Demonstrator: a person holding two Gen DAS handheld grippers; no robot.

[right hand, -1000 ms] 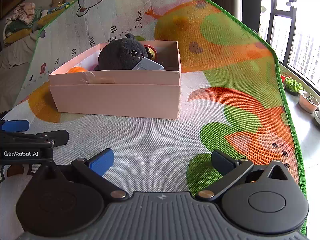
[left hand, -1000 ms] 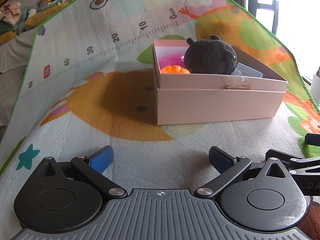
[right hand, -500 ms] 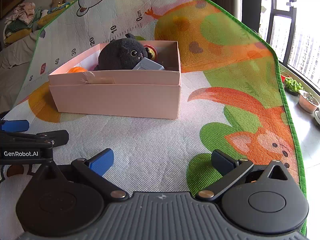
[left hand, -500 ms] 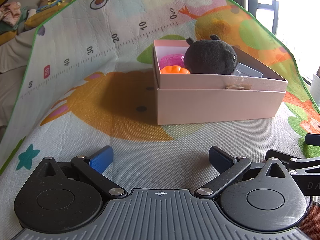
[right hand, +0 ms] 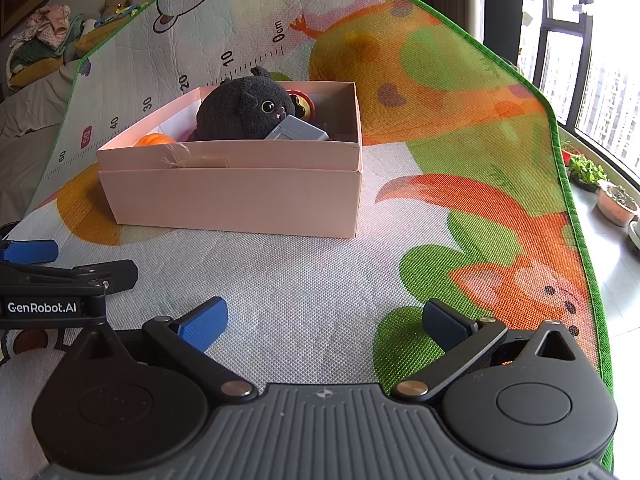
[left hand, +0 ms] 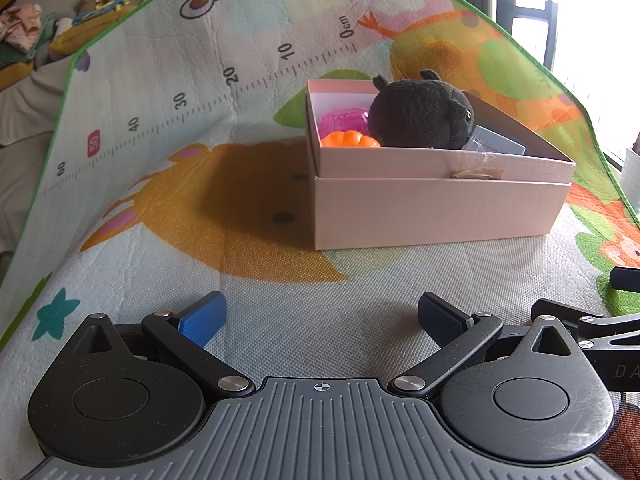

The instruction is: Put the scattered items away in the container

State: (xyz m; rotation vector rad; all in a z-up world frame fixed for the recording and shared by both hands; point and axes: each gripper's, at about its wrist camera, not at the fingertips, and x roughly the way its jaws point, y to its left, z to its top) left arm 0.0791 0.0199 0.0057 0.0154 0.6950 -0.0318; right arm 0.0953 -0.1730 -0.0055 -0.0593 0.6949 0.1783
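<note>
Box (left hand: pixel 436 208) ahead of left hand-held gripper (left hand: pixel 320 316) | jaws apart, empty

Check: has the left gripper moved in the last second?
No. In the left wrist view the pink box and the play mat print sit at the same spots relative to the left gripper, open over bare mat.

The play mat (left hand: pixel 256 288) is pale with a green edge, printed with orange and green cartoon shapes, a teal star and a black ruler scale with a red 50. The box (right hand: pixel 240 204) is plain pale pink. Inside sit a black plush (right hand: pixel 244 112) with a yellow-ringed eye, an orange pumpkin toy (left hand: pixel 350 140), a magenta piece (left hand: pixel 344 118) and a grey card (right hand: pixel 298 130). Both grippers are black with blue finger pads (right hand: pixel 204 322)
</note>
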